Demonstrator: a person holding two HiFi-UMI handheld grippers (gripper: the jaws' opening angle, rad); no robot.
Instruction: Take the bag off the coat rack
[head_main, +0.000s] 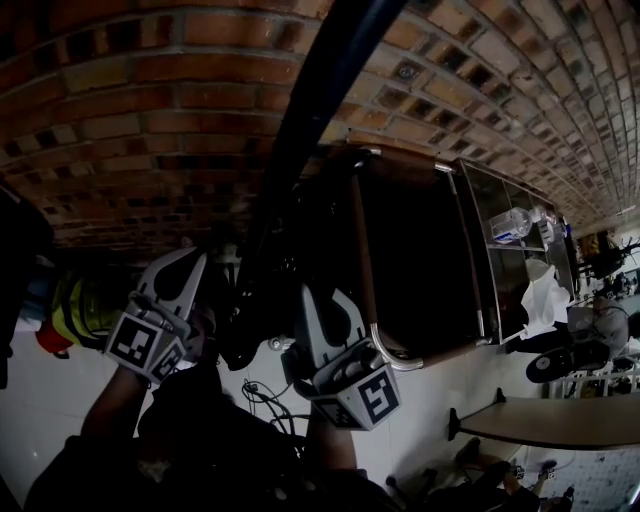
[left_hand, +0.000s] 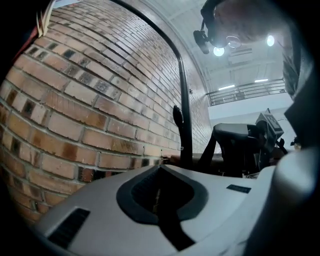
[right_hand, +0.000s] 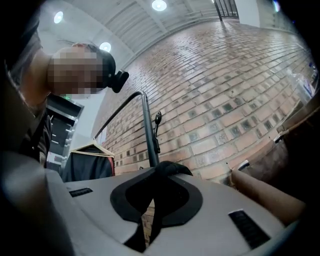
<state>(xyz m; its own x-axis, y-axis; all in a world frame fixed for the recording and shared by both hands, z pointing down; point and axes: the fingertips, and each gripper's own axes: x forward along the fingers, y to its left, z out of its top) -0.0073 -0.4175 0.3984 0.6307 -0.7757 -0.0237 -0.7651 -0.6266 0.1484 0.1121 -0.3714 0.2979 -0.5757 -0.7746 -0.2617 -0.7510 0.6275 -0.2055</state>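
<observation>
Dim view along a brick wall (head_main: 150, 120), with the black pole of the coat rack (head_main: 300, 130) running up the middle. You hold both tools against it.

Your right gripper (right_hand: 159, 170) has its tongs pressed nearly together on a black strap (right_hand: 172, 167), which bulges over the tips and runs down between them. Your left gripper (left_hand: 160, 167) also has its tongs pressed together, and nothing can be made out between them.

The bag (head_main: 240, 340) seems to be the dark, soft mass beside the pole, between your two tools. Its outline is hard to separate from the shadows.

The strap looks like limp woven fabric, so expect it to fold and slide in the pads rather than hold its shape. The body will probably sag and swing once it is free. Its weight cannot be judged from here.

The strap is the sensible place to hold, close to where it hangs on the rack. A small hook (right_hand: 157, 120) juts from the pole behind your right tool. Whether the strap sits on that hook cannot be seen.
</observation>
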